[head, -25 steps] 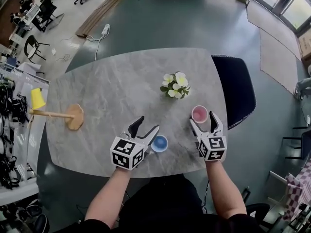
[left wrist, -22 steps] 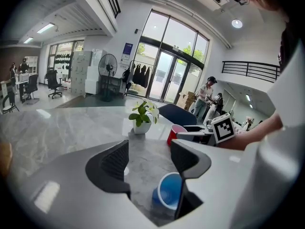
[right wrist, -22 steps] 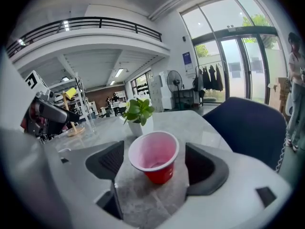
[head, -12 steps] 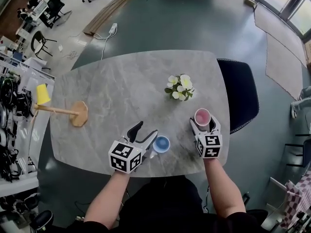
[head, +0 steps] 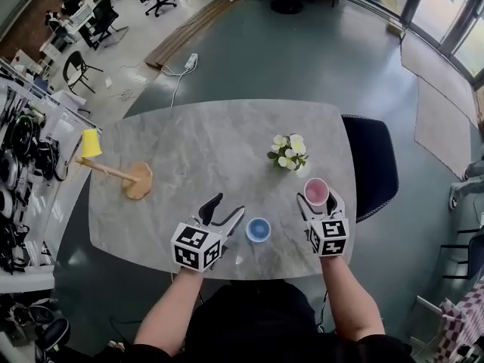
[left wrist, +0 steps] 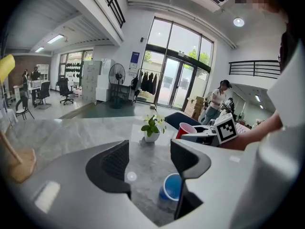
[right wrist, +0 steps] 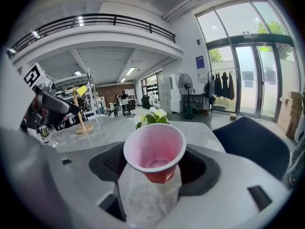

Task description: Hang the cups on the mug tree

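The pink cup (head: 316, 191) stands upright near the table's front right, between the fingers of my right gripper (head: 317, 197). In the right gripper view the cup (right wrist: 155, 149) sits deep between the jaws, which have just been closing; a sliver of table still shows beside its base. The blue cup (head: 258, 229) stands just right of my left gripper (head: 229, 205), whose jaws are open and empty. In the left gripper view the right finger partly hides the blue cup (left wrist: 171, 187). The wooden mug tree (head: 113, 171) stands at the table's left edge, with a yellow cup (head: 91, 143) on it.
A small pot of white flowers (head: 289, 152) stands behind the pink cup. The grey marble table (head: 189, 150) has a dark chair (head: 372, 165) at its right side. Shelves with gear line the left wall beyond the mug tree.
The right gripper has slid forward, so the pink cup now sits deeper between its jaws. The left gripper has drawn slightly away from the blue cup. The head view has shifted.
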`<state>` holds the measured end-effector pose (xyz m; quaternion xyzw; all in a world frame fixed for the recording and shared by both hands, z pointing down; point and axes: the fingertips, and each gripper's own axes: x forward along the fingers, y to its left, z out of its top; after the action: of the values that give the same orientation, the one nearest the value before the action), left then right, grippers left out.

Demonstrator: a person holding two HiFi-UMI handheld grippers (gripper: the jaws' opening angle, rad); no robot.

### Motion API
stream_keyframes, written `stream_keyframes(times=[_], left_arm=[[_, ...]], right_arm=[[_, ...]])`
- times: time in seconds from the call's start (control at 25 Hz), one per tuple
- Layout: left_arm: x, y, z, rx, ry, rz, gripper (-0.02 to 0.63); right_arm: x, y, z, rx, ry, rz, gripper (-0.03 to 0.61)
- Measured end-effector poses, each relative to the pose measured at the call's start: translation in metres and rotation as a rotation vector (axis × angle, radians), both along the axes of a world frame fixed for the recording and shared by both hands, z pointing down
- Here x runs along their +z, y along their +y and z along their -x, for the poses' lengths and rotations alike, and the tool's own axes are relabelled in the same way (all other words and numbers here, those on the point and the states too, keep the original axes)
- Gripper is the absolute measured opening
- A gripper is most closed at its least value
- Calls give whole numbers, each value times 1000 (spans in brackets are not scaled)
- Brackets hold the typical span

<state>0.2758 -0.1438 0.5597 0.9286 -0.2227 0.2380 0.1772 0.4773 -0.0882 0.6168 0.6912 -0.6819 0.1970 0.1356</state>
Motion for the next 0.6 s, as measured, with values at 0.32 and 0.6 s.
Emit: stream_keyframes(times=[0.32, 0.6], left_arm=[[-32, -21, 64, -78, 38, -62, 279], [-49, -42, 143, -129, 79, -127, 279]], right_arm=[[-59, -24, 54, -64, 14, -86, 333], [-90, -55, 145, -169, 41, -120, 333]])
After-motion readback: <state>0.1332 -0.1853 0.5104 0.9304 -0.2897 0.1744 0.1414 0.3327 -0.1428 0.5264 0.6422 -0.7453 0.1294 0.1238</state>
